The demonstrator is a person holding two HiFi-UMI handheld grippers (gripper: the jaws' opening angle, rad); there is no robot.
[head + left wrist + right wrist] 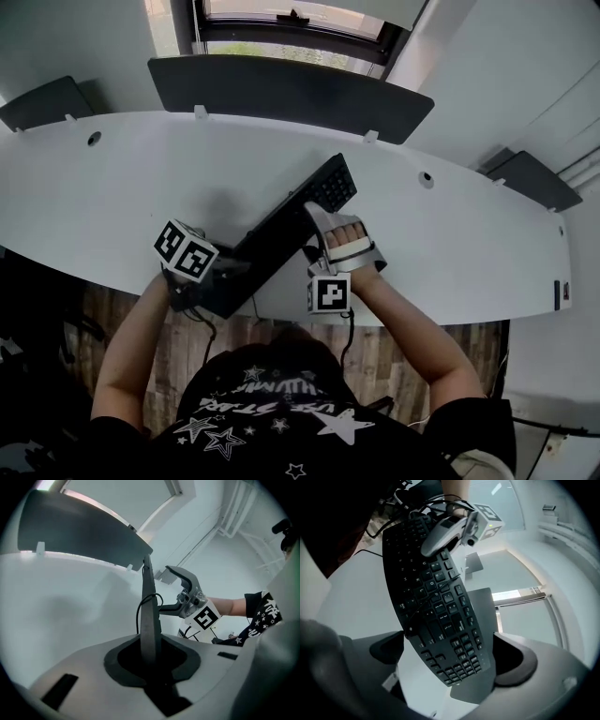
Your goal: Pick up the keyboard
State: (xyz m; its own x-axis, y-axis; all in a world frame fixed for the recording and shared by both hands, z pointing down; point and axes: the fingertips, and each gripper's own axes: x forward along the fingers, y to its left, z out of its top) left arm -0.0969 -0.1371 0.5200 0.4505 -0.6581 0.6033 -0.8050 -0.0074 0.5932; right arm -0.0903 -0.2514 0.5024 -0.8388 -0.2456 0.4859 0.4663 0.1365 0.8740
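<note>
A black keyboard (281,239) hangs tilted over the white desk (112,197), running from near left to far right. My left gripper (217,281) is shut on its near left end. In the left gripper view the keyboard (150,611) stands edge-on between that gripper's (152,653) dark pads. My right gripper (333,230) is at the keyboard's right half, one white finger (317,217) lying over the keys. In the right gripper view the number-pad end (459,663) lies across the wide gap of that gripper (454,658). Whether its pads touch the keyboard is unclear.
Dark partition panels (281,94) stand along the desk's far edge, with a window behind. The keyboard's cable (139,609) loops off it and trails toward the person's body. A wooden floor (187,347) shows below the desk's near edge.
</note>
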